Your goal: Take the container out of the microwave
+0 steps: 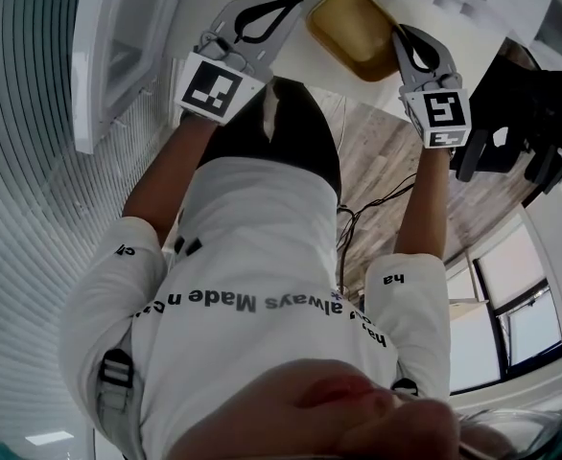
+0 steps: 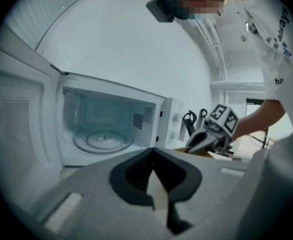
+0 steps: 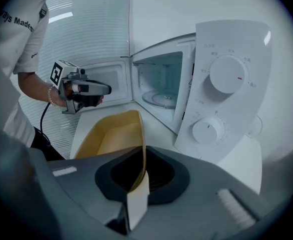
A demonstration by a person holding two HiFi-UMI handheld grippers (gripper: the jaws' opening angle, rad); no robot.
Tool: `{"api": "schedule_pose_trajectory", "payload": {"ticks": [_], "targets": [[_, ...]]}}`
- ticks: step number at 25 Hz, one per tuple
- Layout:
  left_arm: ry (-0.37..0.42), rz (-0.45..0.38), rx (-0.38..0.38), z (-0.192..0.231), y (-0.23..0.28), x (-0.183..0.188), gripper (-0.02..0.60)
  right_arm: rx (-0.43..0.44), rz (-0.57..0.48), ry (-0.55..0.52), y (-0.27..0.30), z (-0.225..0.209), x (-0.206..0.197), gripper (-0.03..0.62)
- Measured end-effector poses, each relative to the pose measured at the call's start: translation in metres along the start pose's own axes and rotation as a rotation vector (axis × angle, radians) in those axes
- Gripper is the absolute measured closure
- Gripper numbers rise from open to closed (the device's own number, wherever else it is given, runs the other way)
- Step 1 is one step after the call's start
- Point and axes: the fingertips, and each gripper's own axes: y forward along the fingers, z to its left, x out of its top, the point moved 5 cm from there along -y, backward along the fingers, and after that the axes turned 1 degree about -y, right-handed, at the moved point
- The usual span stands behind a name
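A shallow tan container [image 3: 111, 134] rests outside the microwave on the white counter [image 3: 156, 129], in front of the open cavity. My right gripper [image 3: 142, 154] is shut on the container's near rim, which runs edge-on between its pads. In the head view the container [image 1: 353, 32] lies between both grippers, with the right gripper [image 1: 410, 46] at its edge. My left gripper [image 2: 153, 151] is shut with nothing in it. That left gripper [image 3: 104, 90] hovers beyond the container's far end, near the open door, apart from the container. The microwave cavity [image 2: 104, 134] holds only its glass turntable.
The microwave door [image 2: 16, 129] stands swung open at the left. The control panel [image 3: 226, 94] with two dials juts out close to my right gripper. Dark tool stands [image 1: 540, 132] sit past the counter's end. A cable trails over the wooden floor [image 1: 377, 171].
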Motion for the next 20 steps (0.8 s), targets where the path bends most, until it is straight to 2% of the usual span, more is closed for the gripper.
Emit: {"api": "schedule_pose_trajectory", "payload": {"ticks": [10, 20], "targets": [[-0.008, 0.028, -0.003, -0.012, 0.009, -0.017, 0.578, 0.086, 0.029, -0.108, 0.001, -0.007, -0.009, 0.579], [-0.014, 0.054, -0.004, -0.010, 0.014, -0.028, 0.578, 0.134, 0.119, -0.210, 0.014, -0.016, -0.027, 0.580]]}}
